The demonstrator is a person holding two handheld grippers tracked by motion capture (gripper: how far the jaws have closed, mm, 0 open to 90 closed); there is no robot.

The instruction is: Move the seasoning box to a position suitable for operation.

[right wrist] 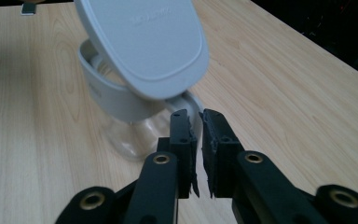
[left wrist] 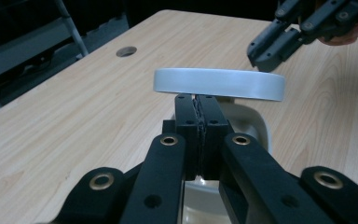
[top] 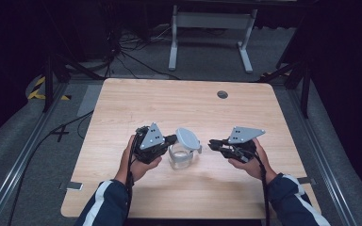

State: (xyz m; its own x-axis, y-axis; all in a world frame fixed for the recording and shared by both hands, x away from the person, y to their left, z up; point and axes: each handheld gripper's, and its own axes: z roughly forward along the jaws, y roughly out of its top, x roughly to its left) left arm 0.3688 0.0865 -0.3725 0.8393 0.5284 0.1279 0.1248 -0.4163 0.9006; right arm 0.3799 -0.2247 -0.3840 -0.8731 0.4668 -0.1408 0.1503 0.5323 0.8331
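A: What's seen at the left hand-held gripper?
B: It's pressed together, tucked under the tilted grey lid of a clear jar mid-worktop.
A: And the right hand-held gripper?
B: Held just beside the jar, jaws slightly parted, nothing pinched.

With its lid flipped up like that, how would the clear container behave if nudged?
The clear container looks like light, rigid plastic, so it would probably slide on the smooth table. The raised lid sits high and off-centre, so a push there might tip it.
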